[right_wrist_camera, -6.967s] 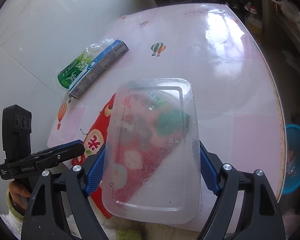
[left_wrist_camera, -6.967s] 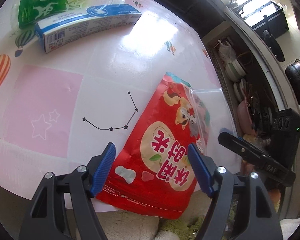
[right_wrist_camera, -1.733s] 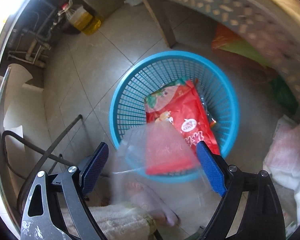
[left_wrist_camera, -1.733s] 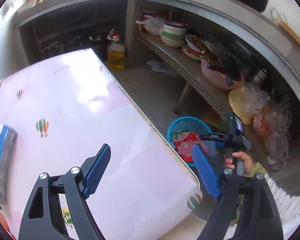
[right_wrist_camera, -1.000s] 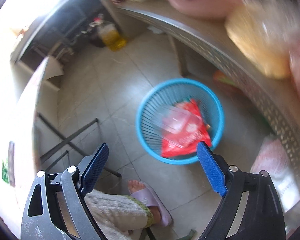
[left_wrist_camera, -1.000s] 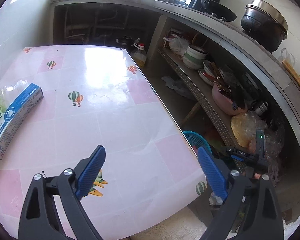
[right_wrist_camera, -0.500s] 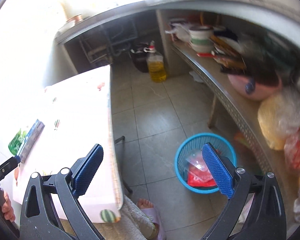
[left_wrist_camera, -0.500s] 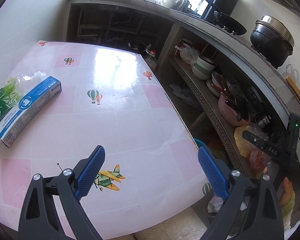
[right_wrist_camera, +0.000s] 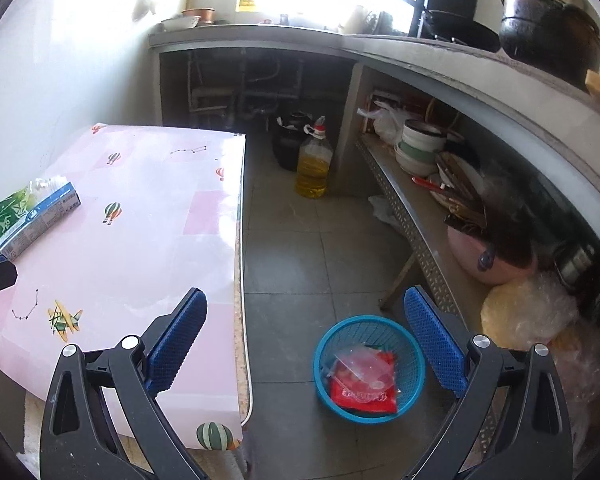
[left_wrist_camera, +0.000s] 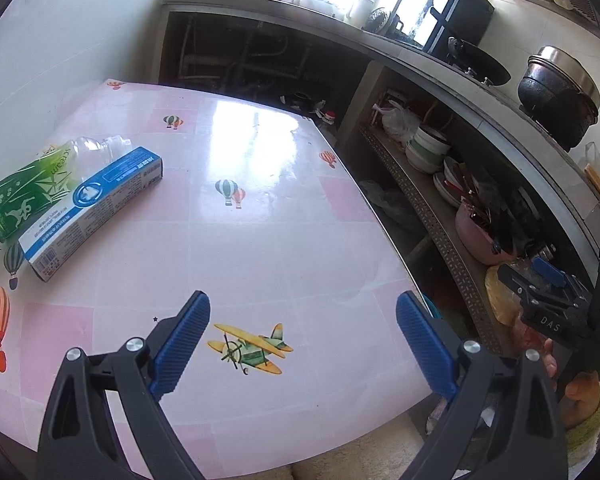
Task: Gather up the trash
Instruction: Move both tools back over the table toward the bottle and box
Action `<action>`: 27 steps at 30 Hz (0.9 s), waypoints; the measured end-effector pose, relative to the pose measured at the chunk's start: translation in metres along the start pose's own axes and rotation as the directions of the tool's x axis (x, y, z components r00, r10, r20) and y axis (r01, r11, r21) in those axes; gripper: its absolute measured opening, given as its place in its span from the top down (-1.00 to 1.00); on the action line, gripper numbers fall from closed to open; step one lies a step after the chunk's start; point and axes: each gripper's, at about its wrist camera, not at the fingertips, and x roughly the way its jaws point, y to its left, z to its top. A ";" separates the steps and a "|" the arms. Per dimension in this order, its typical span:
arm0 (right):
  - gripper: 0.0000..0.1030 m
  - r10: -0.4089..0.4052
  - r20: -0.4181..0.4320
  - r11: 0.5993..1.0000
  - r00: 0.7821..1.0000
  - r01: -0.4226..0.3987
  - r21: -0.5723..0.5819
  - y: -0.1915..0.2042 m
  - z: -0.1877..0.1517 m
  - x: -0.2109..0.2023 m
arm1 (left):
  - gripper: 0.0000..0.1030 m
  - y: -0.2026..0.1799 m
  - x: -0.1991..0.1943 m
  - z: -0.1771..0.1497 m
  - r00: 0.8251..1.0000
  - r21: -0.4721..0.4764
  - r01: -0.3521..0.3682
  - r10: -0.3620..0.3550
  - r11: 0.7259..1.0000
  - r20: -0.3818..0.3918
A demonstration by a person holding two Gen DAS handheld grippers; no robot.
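A blue-and-white carton [left_wrist_camera: 94,210] lies on the pink table [left_wrist_camera: 260,240] at the far left, against a green-labelled plastic bottle [left_wrist_camera: 28,192]. My left gripper [left_wrist_camera: 302,326] hovers open and empty over the table's near edge. My right gripper [right_wrist_camera: 306,322] is open and empty too, raised over the floor beside the table. Below it the blue basket [right_wrist_camera: 370,368] holds a red snack bag [right_wrist_camera: 364,394] and a clear plastic container [right_wrist_camera: 360,364]. The carton [right_wrist_camera: 40,214] and bottle [right_wrist_camera: 8,210] also show at the left of the right wrist view.
A low metal shelf [right_wrist_camera: 412,220] with bowls, plates and a pink basin [right_wrist_camera: 488,260] runs along the right. An oil jug [right_wrist_camera: 314,162] stands on the tiled floor by the counter. A hand [left_wrist_camera: 580,392] holds the right gripper at the left view's lower right.
My right gripper has risen and rolled away from the basket, so the table has come into its view. My left gripper has drifted over the table, bringing the carton and bottle nearer the middle.
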 end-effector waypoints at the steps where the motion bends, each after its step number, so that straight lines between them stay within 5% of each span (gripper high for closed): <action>1: -0.85 0.005 -0.004 1.000 1.000 -0.005 -0.006 0.001 0.000 0.002 | -0.79 0.003 -0.001 -0.001 1.000 -0.008 -0.007 0.007 1.000 0.005; 6: -0.85 0.131 -0.015 0.991 0.991 -0.130 0.032 0.009 0.004 0.002 | -0.79 0.024 -0.014 -0.006 0.998 -0.055 -0.046 0.048 0.997 0.034; 11: -0.85 0.322 -0.055 0.940 0.945 -0.312 0.136 0.012 0.013 0.013 | -0.79 0.049 -0.026 -0.011 0.993 -0.110 -0.105 0.111 0.988 0.050; 17: -0.85 0.516 -0.137 0.842 0.846 -0.471 0.262 0.037 0.025 0.030 | -0.79 0.082 -0.043 -0.019 0.975 -0.153 -0.200 0.212 0.968 0.067; 23: -0.85 0.620 -0.168 0.777 0.766 -0.569 0.271 0.077 0.040 0.029 | -0.79 0.115 -0.065 -0.026 0.945 -0.200 -0.287 0.311 0.937 0.100; 27: -0.85 0.694 -0.196 0.718 0.693 -0.645 0.261 0.109 0.057 0.030 | -0.79 0.137 -0.074 -0.034 0.934 -0.248 -0.309 0.343 0.918 0.105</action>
